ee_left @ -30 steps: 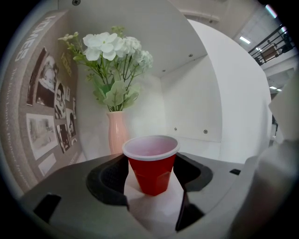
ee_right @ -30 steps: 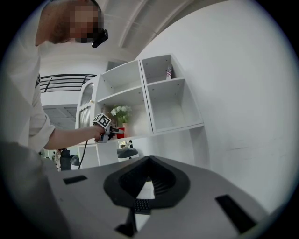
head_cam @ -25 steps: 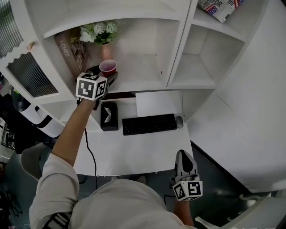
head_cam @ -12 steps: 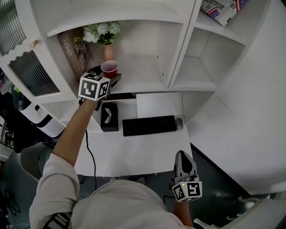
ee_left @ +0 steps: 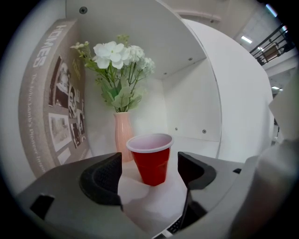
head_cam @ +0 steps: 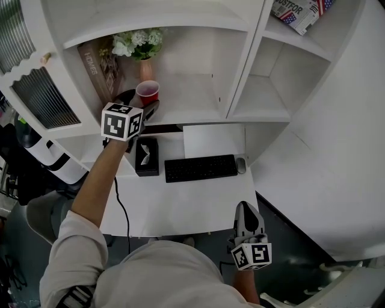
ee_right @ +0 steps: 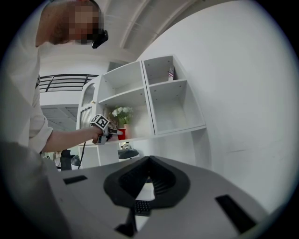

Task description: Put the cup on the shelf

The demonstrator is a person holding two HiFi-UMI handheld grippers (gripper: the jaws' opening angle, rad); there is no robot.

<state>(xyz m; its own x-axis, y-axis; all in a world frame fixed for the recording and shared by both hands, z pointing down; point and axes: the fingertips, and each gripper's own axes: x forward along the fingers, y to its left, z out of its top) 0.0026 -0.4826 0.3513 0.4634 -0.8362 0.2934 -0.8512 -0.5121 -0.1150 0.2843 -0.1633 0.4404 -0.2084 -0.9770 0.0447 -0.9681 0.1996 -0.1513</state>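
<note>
The left claw (ee_left: pixel 149 170) is wide open. Its 2 dark pads (ee_left: pixel 100 179) stand far apart. The red cup (ee_left: pixel 150 161) shows in the gap between them, and no pad touches it. There is bare space on each side of the cup. The cup stands upright on the white shelf (ee_left: pixel 198 145), with its open top facing up.

Just behind the cup, a bit to the left, is a pink vase (ee_left: pixel 122 137) with white flowers (ee_left: pixel 117 53) in it. A tall book (ee_left: pixel 51 93) with photos on its cover leans at the left wall of the same shelf box.

The right claw (ee_right: pixel 149 161) is low, near the person's body and well apart from the shelf. Its 2 jaws are pressed together with nothing in them.

Below the shelf is the white desk (head_cam: pixel 180 201). On it lie a black keyboard (head_cam: pixel 201 167), a small mouse (head_cam: pixel 241 163) just beside the keyboard's right end, and a dark tissue box (head_cam: pixel 146 155) at the keyboard's left. A printed box (head_cam: pixel 298 11) lies in the top right shelf box.
</note>
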